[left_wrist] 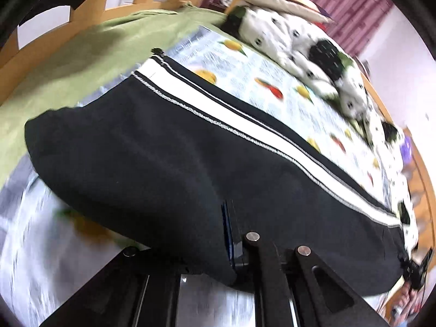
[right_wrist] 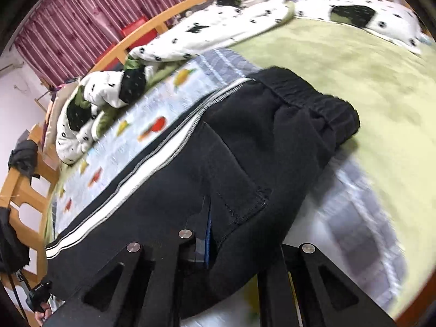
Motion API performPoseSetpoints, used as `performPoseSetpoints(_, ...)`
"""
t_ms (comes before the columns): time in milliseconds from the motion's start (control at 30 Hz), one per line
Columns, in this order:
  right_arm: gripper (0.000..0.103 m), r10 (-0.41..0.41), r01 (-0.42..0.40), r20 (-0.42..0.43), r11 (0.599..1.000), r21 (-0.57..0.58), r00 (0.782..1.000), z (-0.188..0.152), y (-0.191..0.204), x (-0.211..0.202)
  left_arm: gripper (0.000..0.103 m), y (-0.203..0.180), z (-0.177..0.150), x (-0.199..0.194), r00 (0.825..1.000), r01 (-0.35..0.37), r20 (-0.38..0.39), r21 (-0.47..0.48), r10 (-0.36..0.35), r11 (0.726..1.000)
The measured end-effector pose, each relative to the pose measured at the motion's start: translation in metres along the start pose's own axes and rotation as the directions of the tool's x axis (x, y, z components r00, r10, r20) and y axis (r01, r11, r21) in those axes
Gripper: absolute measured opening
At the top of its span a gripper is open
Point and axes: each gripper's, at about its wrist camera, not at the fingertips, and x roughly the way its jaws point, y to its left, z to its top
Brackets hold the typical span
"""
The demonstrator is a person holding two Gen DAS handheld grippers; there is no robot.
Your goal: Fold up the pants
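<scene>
- One pair of pants [left_wrist: 152, 163] is being shown, black, with one white stripe [left_wrist: 253, 125] down the side.
- One back pocket [right_wrist: 231, 169] is being shown on the pants.
- Two grippers are being seen: the left gripper [left_wrist: 226, 245] and the right gripper [right_wrist: 215, 231].
- One green blanket [right_wrist: 354, 62] is being shown.
- One fruit-print sheet [left_wrist: 272, 68] is being shown.
- One white spotted quilt [left_wrist: 299, 43] is being seen, bunched.
- One maroon curtain [right_wrist: 81, 19] is being shown.
</scene>
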Motion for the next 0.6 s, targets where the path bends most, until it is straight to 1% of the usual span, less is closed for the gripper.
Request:
performPoseSetpoints(67, 0.011, -0.024, 0.023, 0.004, 1.000, 0.011, 1.000, -0.012, -0.020, -0.012, 0.014, -0.002, -0.019, -0.006, 1.000, -0.011, -0.011, 0.021, 0.011, 1.000)
performPoseSetpoints(100, 0.015, -0.039, 0.039, -0.009, 0.999, 0.014, 0.999, -0.017, -0.027, -0.012, 0.015, -0.001, -0.027, -0.007, 0.999, -0.035, -0.023, 0.026, 0.036, 0.999)
performPoseSetpoints(133, 0.017, -0.065, 0.066, -0.041, 0.998, 0.023, 0.997, -0.022, -0.035, -0.010, 0.016, 0.000, -0.033, -0.008, 0.999, -0.043, -0.030, 0.026, 0.044, 0.999)
performPoseSetpoints(200, 0.033, -0.107, 0.109, -0.063, 0.994, 0.029, 0.992, -0.030, -0.043, -0.012, 0.021, 0.005, -0.038, -0.012, 0.998, -0.046, -0.051, 0.004, 0.046, 0.999)
performPoseSetpoints(267, 0.037, -0.138, 0.139, -0.043, 0.990, 0.011, 0.989, -0.039, -0.042, -0.026, 0.031, 0.008, -0.042, -0.023, 0.997, -0.059, -0.055, -0.011, 0.059, 0.998)
performPoseSetpoints(333, 0.037, -0.171, 0.170, -0.020, 0.985, -0.039, 0.985, -0.047, -0.037, -0.045, 0.037, 0.005, -0.050, -0.034, 0.994, -0.102, -0.038, 0.022, 0.103, 0.994)
performPoseSetpoints(367, 0.037, -0.188, 0.187, -0.007, 0.981, -0.060, 0.982, -0.050, -0.034, -0.052, 0.039, 0.002, -0.057, -0.043, 0.990, -0.140, -0.023, 0.057, 0.142, 0.988)
performPoseSetpoints(400, 0.037, -0.203, 0.203, 0.008, 0.976, -0.078, 0.979, -0.052, -0.030, -0.061, 0.039, 0.001, -0.063, -0.049, 0.988, -0.150, -0.009, 0.074, 0.151, 0.986)
performPoseSetpoints(467, 0.037, -0.217, 0.222, 0.047, 0.967, -0.129, 0.975, -0.055, -0.017, -0.077, 0.039, -0.009, -0.072, -0.064, 0.989, -0.149, 0.033, 0.117, 0.146, 0.982)
performPoseSetpoints(533, 0.037, -0.199, 0.210, 0.074, 0.960, -0.187, 0.977, -0.060, 0.000, -0.090, 0.039, -0.021, -0.072, -0.071, 0.989, -0.143, 0.062, 0.163, 0.134, 0.976)
performPoseSetpoints(567, 0.037, -0.186, 0.199, 0.079, 0.958, -0.208, 0.979, -0.060, 0.008, -0.092, 0.042, -0.034, -0.070, -0.073, 0.989, -0.131, 0.087, 0.200, 0.116, 0.971)
performPoseSetpoints(600, 0.039, -0.165, 0.179, 0.080, 0.956, -0.231, 0.983, -0.062, 0.016, -0.092, 0.047, -0.041, -0.067, -0.073, 0.990, -0.120, 0.093, 0.215, 0.102, 0.969)
